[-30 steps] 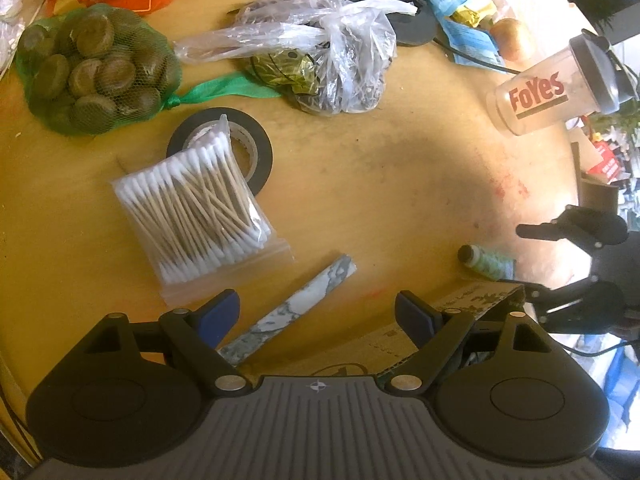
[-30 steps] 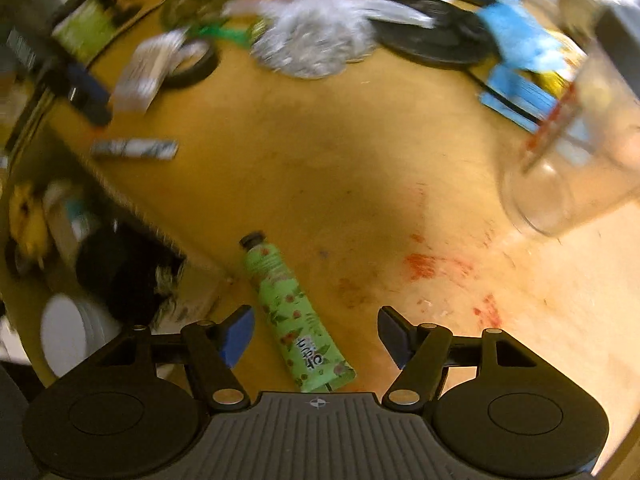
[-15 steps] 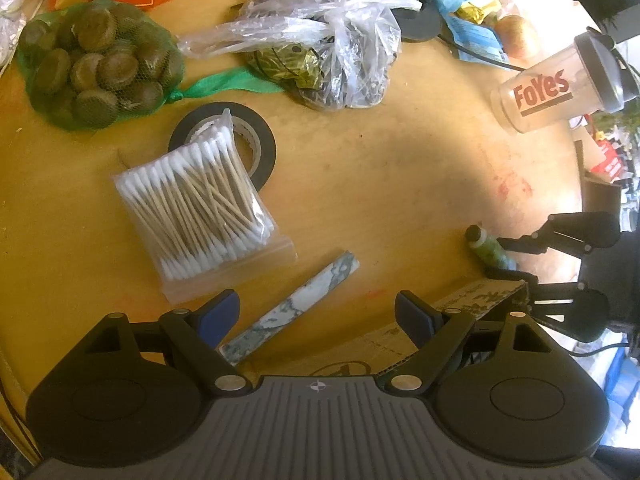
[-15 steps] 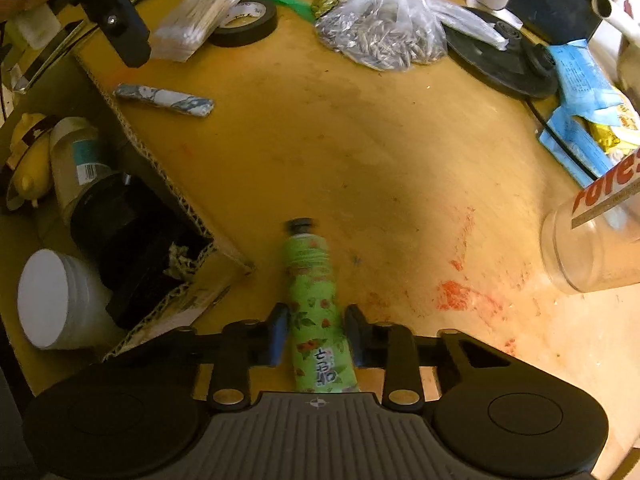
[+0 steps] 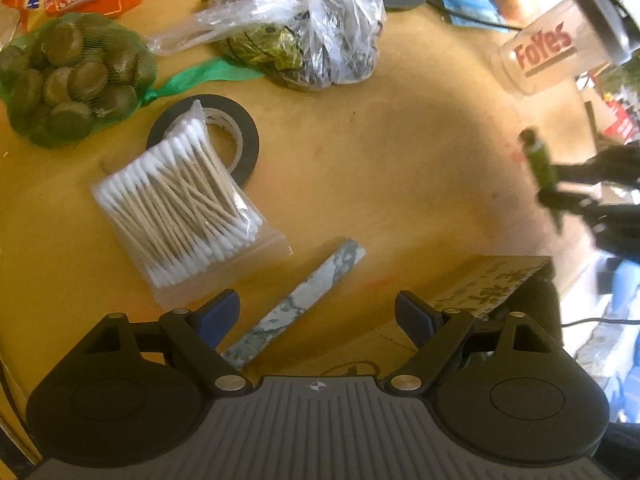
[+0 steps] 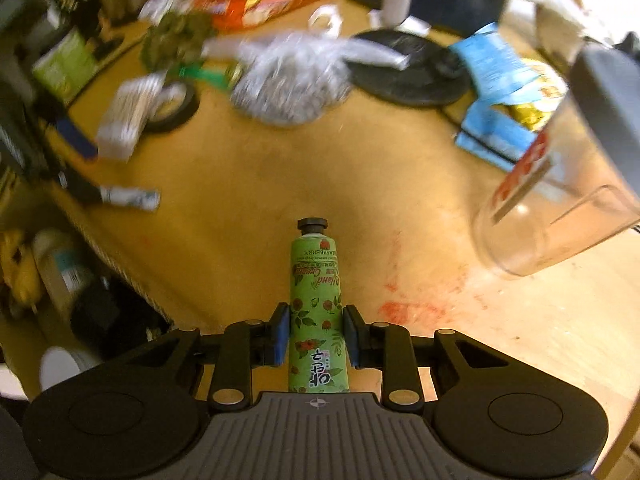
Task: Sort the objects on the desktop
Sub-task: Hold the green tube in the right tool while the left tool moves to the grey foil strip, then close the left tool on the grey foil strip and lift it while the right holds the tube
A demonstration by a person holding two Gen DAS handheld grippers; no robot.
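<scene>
Above the desk [image 6: 260, 184], right gripper [image 6: 315, 334] fingers clamp the hand cream tube [image 6: 316, 300]; left gripper [image 5: 318, 314] fingers closing, empty

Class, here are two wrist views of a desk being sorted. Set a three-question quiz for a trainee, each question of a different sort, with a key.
1. True or false: the right gripper is shut on the green hand cream tube.
2. Multiple choice: the bag of cotton swabs lies partly on: A) the roll of black tape; B) the net of green fruit; C) the FoYes shaker cup.
3. Fill in: between the left gripper fingers lies one end of a marbled ____.

Key: 1. True. 2. A. 3. Stick, flat on the table; the jaws are closing but not touching it.
</scene>
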